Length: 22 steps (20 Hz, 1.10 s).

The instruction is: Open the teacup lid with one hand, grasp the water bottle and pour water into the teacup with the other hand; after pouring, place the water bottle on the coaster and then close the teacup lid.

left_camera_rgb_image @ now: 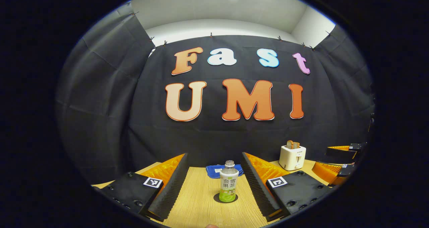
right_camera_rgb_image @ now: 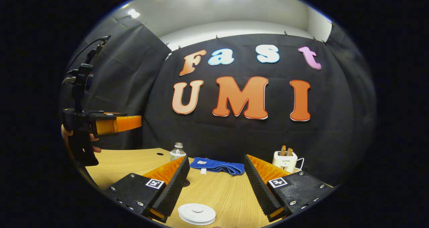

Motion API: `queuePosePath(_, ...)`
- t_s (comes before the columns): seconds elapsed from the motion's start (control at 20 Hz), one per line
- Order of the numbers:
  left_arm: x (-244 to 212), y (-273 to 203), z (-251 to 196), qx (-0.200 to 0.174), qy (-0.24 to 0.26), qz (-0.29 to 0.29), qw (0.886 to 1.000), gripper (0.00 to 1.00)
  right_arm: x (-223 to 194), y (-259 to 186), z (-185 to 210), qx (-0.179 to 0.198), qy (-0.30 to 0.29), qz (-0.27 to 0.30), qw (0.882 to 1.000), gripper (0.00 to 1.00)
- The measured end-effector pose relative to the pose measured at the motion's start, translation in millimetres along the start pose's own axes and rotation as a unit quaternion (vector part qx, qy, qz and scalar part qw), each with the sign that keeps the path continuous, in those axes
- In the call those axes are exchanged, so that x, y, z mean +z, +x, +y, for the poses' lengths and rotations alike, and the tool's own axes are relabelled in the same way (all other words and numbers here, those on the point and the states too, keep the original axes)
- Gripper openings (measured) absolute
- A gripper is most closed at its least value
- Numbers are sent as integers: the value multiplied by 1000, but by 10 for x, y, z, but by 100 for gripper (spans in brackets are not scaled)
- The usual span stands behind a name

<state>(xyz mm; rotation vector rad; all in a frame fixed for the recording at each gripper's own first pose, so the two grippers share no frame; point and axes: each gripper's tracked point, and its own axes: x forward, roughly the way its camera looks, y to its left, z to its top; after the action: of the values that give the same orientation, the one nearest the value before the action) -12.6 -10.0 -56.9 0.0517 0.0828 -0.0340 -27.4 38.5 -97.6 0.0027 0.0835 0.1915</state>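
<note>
A clear water bottle [left_camera_rgb_image: 228, 184] with a green label stands upright on a dark round coaster [left_camera_rgb_image: 225, 198] on the wooden table [left_camera_rgb_image: 201, 204]. My left gripper [left_camera_rgb_image: 214, 159] is open, its fingers on either side of the bottle and short of it. In the right gripper view the bottle [right_camera_rgb_image: 177, 151] peeks over one finger. A white round teacup lid [right_camera_rgb_image: 196, 213] lies low between the fingers of my open right gripper [right_camera_rgb_image: 216, 159]; the cup under it is hidden. A hand holds the left gripper [right_camera_rgb_image: 110, 124] raised at the left.
A blue cloth [left_camera_rgb_image: 218, 170] lies behind the bottle, also in the right gripper view [right_camera_rgb_image: 218, 166]. A white toaster [left_camera_rgb_image: 292, 156] with bread stands at the back right [right_camera_rgb_image: 285, 159]. The right gripper [left_camera_rgb_image: 338, 164] shows at the right edge of the left gripper view.
</note>
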Motion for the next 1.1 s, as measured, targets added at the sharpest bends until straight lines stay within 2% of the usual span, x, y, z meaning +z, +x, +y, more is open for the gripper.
queuePosePath(0.15,59,-59,78,18,0,-8,1000,98,-3,-22,96,5,-8,4,1000,98)
queuePosePath(0.4,36,-121,121,31,16,-17,999,98,80,-27,90,-8,0,-5,1000,99)
queuePosePath(0.55,14,-134,113,31,28,-24,999,98,128,-50,88,-9,4,-11,1000,99)
queuePosePath(0.7,98,-168,37,20,15,-47,999,97,105,-43,116,-7,7,-8,1000,98)
queuePosePath(1.0,-31,-139,-11,12,16,-28,999,98,110,-28,75,-16,9,-9,1000,99)
queuePosePath(1.1,19,-131,53,23,18,-33,999,98,110,-26,41,-23,7,-8,1000,99)
